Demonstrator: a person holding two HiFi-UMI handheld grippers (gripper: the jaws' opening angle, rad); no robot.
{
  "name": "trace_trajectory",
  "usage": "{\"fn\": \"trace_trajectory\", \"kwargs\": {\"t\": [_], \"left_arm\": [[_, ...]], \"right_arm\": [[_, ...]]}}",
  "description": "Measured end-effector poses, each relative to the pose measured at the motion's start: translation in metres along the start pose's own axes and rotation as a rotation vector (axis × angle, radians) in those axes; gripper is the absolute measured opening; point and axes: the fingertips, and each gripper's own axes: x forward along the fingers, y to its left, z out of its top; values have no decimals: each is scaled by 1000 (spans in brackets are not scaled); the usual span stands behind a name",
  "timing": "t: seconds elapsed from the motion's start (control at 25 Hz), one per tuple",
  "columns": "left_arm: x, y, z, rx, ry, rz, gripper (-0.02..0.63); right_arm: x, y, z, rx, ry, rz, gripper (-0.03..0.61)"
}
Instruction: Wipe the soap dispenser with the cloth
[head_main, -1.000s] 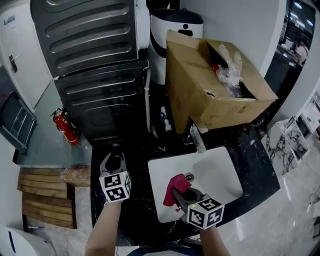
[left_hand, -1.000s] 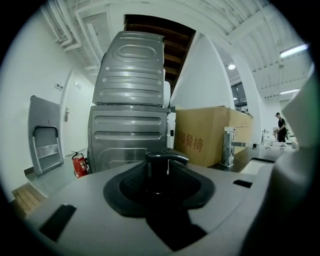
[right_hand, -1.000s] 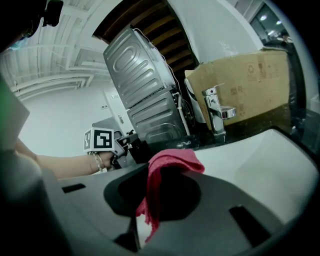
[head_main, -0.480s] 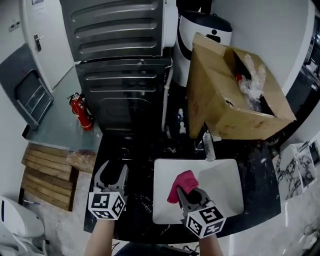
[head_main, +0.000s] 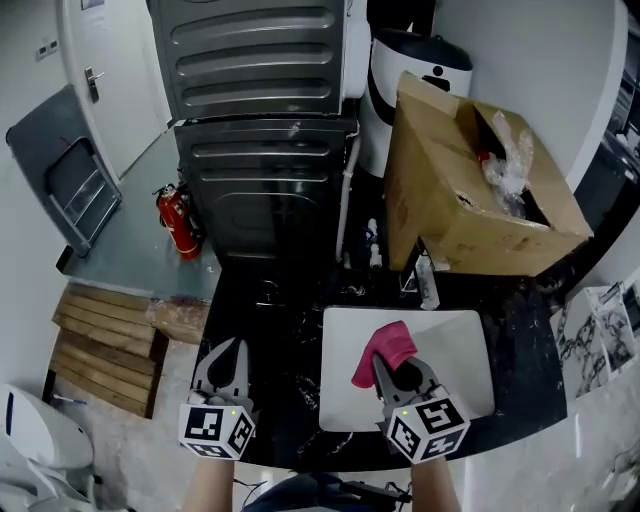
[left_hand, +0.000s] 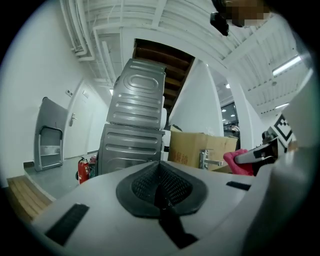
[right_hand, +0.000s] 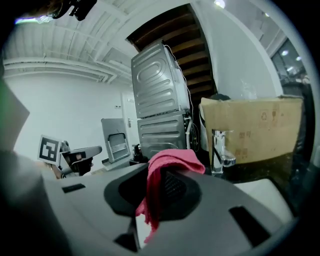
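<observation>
Here, the left gripper (head_main: 230, 350), jaws just closed on nothing, hangs over the dark counter (head_main: 270, 300); the right gripper (head_main: 392, 368) pinches the pink cloth (head_main: 385, 348) above the white sink (head_main: 470, 335). Wiping looks unstarted; no soap dispenser is surely identifiable beyond.

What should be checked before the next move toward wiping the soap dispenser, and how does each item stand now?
1. Grip on the cloth: ok, the right gripper is shut on it.
2. Spare left gripper: ok, jaws have just closed with nothing between them.
3. Target soap dispenser found: cannot tell; the small bottles left of the faucet are too small to identify.
4. Start position: ok, cloth held over the sink.
</observation>
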Motion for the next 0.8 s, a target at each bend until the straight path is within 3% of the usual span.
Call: {"fn": "trace_trajectory", "kwargs": {"t": [0.28,0.8], "left_arm": [[-28,-4,35,51,-73,-22,12],[-54,-21,86,120,-187,-69,12]], "right_arm": [[-29,31,39,-190,-85,-91,48],[-75,46,79,-280,-248,-192,48]]}}
